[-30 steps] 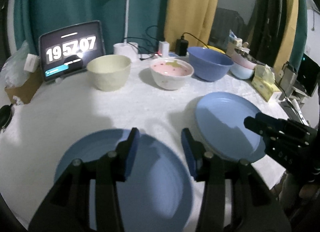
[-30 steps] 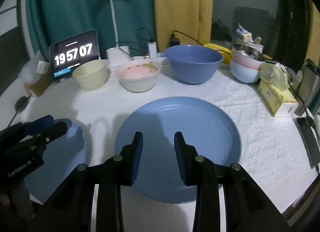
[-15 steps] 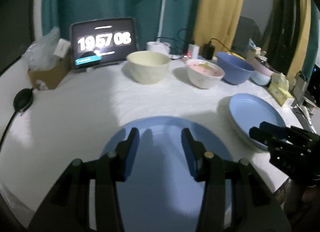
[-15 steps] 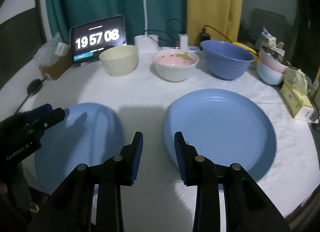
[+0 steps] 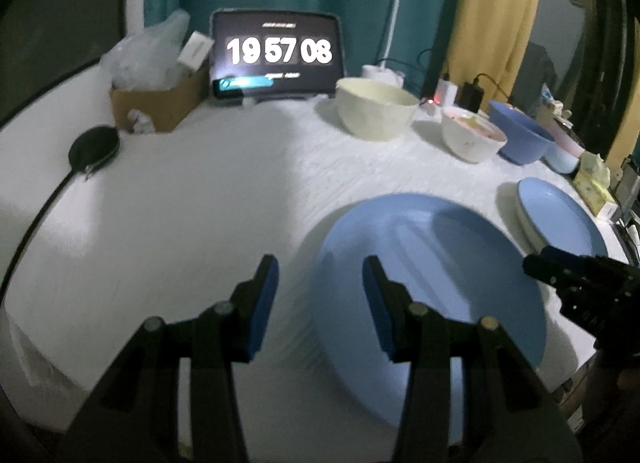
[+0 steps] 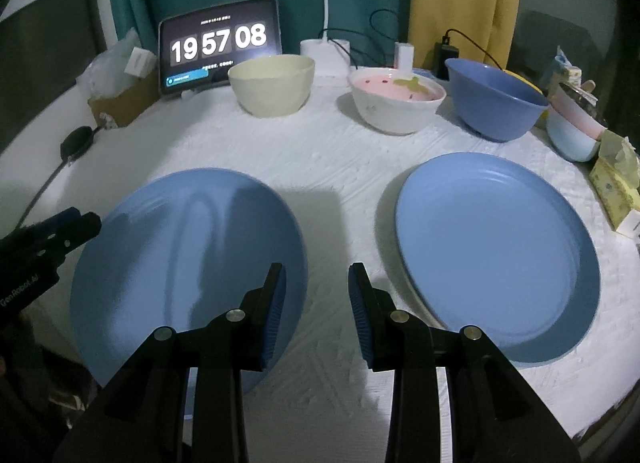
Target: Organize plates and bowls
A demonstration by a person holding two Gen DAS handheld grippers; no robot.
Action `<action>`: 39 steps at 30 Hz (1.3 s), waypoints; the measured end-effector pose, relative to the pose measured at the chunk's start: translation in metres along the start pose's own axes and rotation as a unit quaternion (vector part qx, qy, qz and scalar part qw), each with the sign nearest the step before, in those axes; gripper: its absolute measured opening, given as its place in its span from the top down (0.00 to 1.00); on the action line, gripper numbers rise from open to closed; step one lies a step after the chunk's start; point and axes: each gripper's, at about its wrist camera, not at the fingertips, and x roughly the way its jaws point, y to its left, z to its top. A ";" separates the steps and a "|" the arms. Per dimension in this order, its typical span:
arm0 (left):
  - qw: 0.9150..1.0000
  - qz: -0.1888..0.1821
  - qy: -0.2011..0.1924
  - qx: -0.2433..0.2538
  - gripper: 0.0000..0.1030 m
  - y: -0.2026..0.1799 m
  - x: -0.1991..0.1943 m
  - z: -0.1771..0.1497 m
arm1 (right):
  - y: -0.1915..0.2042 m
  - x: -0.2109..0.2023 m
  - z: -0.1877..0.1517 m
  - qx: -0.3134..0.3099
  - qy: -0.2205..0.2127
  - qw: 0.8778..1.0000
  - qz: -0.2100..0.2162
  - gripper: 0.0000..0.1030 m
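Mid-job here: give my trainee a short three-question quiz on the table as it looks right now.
1. How many blue plates lie flat on the white cloth?
2. True or false: the left gripper holds a plate in its jaws.
3. Which bowl stands nearest the clock tablet: A cream, B pink-lined, C blue?

Key:
1. Two, the left plate and the right plate, lying apart.
2. False; its jaws are open with nothing between them, as are those of the right gripper.
3. A, the cream bowl.
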 end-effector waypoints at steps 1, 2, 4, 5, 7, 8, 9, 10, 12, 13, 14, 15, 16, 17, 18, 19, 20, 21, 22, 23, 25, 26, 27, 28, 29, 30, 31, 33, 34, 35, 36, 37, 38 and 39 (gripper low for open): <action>1.000 -0.001 0.004 0.000 0.56 0.002 0.001 -0.002 | 0.001 0.001 0.000 0.000 0.002 1.000 0.000 0.67; 1.000 -0.003 0.009 0.000 0.56 0.003 0.004 -0.005 | 0.001 0.002 0.000 0.000 0.003 1.000 0.000 0.67; 1.000 -0.010 0.021 -0.004 0.56 0.004 0.008 -0.009 | 0.002 0.005 -0.001 0.000 0.006 1.000 0.001 0.67; 1.000 -0.012 0.025 -0.005 0.56 0.003 0.009 -0.011 | 0.003 0.006 -0.001 -0.001 0.008 1.000 0.002 0.67; 0.999 -0.014 0.030 -0.003 0.56 0.000 0.010 -0.014 | 0.003 0.008 -0.002 -0.001 0.010 1.000 0.003 0.67; 0.999 -0.014 0.032 0.001 0.56 -0.001 0.011 -0.015 | 0.003 0.009 -0.003 0.000 0.013 1.000 0.006 0.67; 0.999 -0.015 0.035 0.003 0.56 -0.003 0.012 -0.017 | 0.004 0.010 -0.003 0.001 0.014 1.000 0.007 0.67; 0.999 -0.015 0.036 0.003 0.56 -0.004 0.013 -0.017 | 0.003 0.011 -0.003 0.001 0.016 1.000 0.009 0.67; 0.999 -0.015 0.039 0.004 0.56 -0.005 0.015 -0.019 | 0.002 0.013 -0.004 0.005 0.018 1.000 0.014 0.67; 0.999 -0.015 0.038 0.007 0.56 -0.006 0.015 -0.020 | 0.002 0.014 -0.004 0.006 0.020 1.000 0.016 0.67; 0.999 -0.015 0.039 0.010 0.57 -0.007 0.016 -0.020 | 0.003 0.015 -0.004 0.007 0.021 1.000 0.017 0.67; 0.999 -0.015 0.040 0.010 0.57 -0.007 0.017 -0.021 | 0.003 0.016 -0.005 0.006 0.022 1.000 0.018 0.67; 0.999 -0.017 0.042 0.011 0.57 -0.008 0.018 -0.022 | 0.003 0.016 -0.006 0.005 0.023 1.000 0.020 0.67; 0.999 -0.018 0.044 0.014 0.59 -0.009 0.018 -0.023 | 0.004 0.017 -0.006 0.004 0.023 0.999 0.022 0.68; 0.999 -0.016 0.042 0.019 0.60 -0.011 0.018 -0.023 | 0.005 0.017 -0.007 0.003 0.024 0.999 0.024 0.73; 0.999 -0.016 0.042 0.021 0.63 -0.012 0.017 -0.023 | 0.006 0.018 -0.008 0.001 0.025 0.999 0.027 0.79; 0.999 -0.018 0.041 0.023 0.69 -0.014 0.017 -0.024 | 0.008 0.018 -0.008 -0.003 0.024 0.999 0.030 0.81; 0.999 -0.018 0.041 0.024 0.69 -0.015 0.017 -0.023 | 0.009 0.018 -0.008 -0.005 0.023 0.999 0.027 0.81; 0.999 -0.017 0.041 0.024 0.70 -0.014 0.017 -0.023 | 0.010 0.017 -0.009 -0.006 0.022 0.999 0.026 0.81; 0.999 -0.017 0.041 0.022 0.72 -0.014 0.017 -0.023 | 0.009 0.017 -0.009 -0.005 0.022 0.999 0.028 0.81; 0.999 -0.016 0.041 0.021 0.75 -0.013 0.016 -0.022 | 0.008 0.016 -0.009 -0.006 0.021 0.999 0.027 0.82; 0.999 -0.017 0.042 0.022 0.75 -0.013 0.016 -0.022 | 0.008 0.015 -0.009 -0.006 0.019 0.999 0.026 0.82; 0.999 -0.017 0.042 0.023 0.75 -0.014 0.016 -0.022 | 0.008 0.014 -0.009 -0.006 0.018 1.000 0.026 0.82; 0.999 -0.017 0.041 0.024 0.75 -0.014 0.015 -0.021 | 0.008 0.014 -0.009 -0.006 0.016 1.000 0.024 0.82; 0.999 -0.017 0.039 0.026 0.75 -0.015 0.014 -0.020 | 0.007 0.012 -0.008 -0.005 0.014 1.000 0.024 0.82; 0.999 -0.017 0.038 0.027 0.75 -0.016 0.013 -0.020 | 0.007 0.010 -0.008 -0.005 0.012 1.000 0.024 0.82; 0.999 -0.018 0.036 0.028 0.75 -0.016 0.012 -0.019 | 0.006 0.009 -0.008 -0.004 0.010 1.000 0.023 0.82; 0.999 -0.019 0.033 0.030 0.75 -0.018 0.010 -0.018 | 0.004 0.005 -0.007 -0.003 0.006 1.000 0.022 0.82; 0.999 -0.019 0.031 0.031 0.75 -0.020 0.008 -0.016 | 0.003 0.003 -0.007 -0.003 0.003 1.000 0.022 0.82; 0.999 -0.020 0.029 0.032 0.75 -0.022 0.007 -0.015 | 0.001 0.001 -0.006 -0.003 0.000 1.000 0.021 0.82; 0.999 -0.021 0.027 0.033 0.75 -0.023 0.006 -0.014 | 0.000 -0.001 -0.005 -0.002 -0.002 1.000 0.020 0.82; 0.999 -0.022 0.025 0.034 0.75 -0.025 0.005 -0.012 | -0.002 -0.004 -0.004 0.000 -0.006 1.000 0.020 0.82; 0.999 -0.023 0.023 0.035 0.75 -0.026 0.003 -0.011 | -0.003 -0.006 -0.003 0.001 -0.009 1.000 0.019 0.82; 0.999 -0.025 0.020 0.036 0.75 -0.027 0.002 -0.010 | -0.004 -0.008 -0.002 0.001 -0.011 1.000 0.019 0.82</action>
